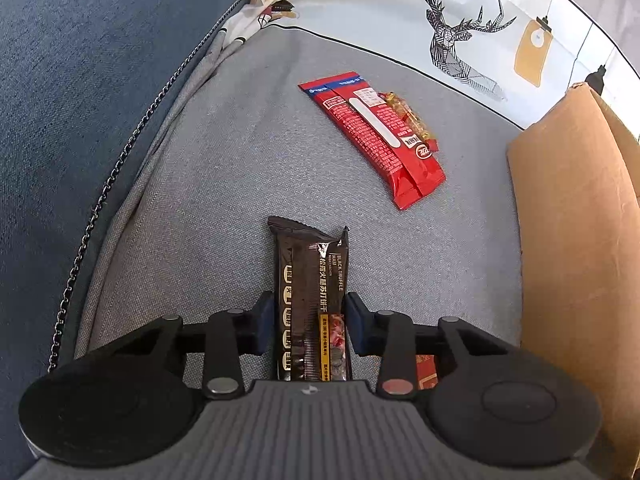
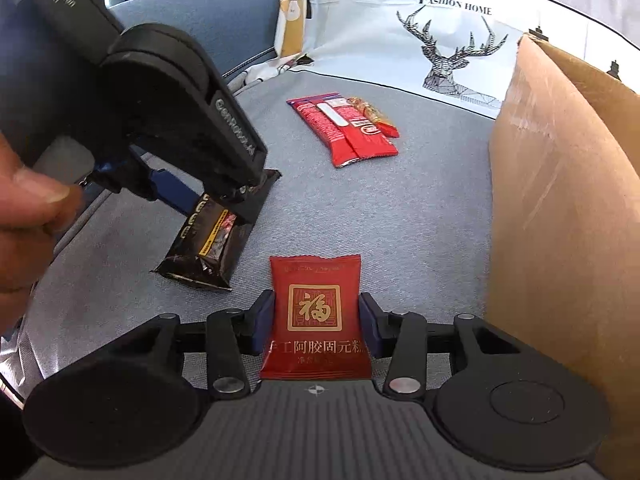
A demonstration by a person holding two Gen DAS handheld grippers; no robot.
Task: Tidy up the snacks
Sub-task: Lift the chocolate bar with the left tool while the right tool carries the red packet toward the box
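Note:
My left gripper (image 1: 310, 312) is shut on a black cracker packet (image 1: 308, 272), its blue pads pressing both long sides. From the right wrist view that packet (image 2: 208, 248) slants down with its lower end on the grey seat cover. My right gripper (image 2: 316, 316) is shut on a red square packet with a gold emblem (image 2: 316, 280), pads against its left and right edges. Farther back lies a long red packet (image 1: 376, 136) (image 2: 344, 132) with a small orange candy wrapper (image 1: 408, 116) (image 2: 372, 116) against its far side.
An open cardboard box (image 1: 568, 200) (image 2: 560, 200) stands at the right, its wall close to my right gripper. A white cushion with a deer print (image 1: 460, 40) lines the back. Blue sofa fabric (image 1: 80, 80) rises at the left. A hand (image 2: 24, 216) holds the left gripper.

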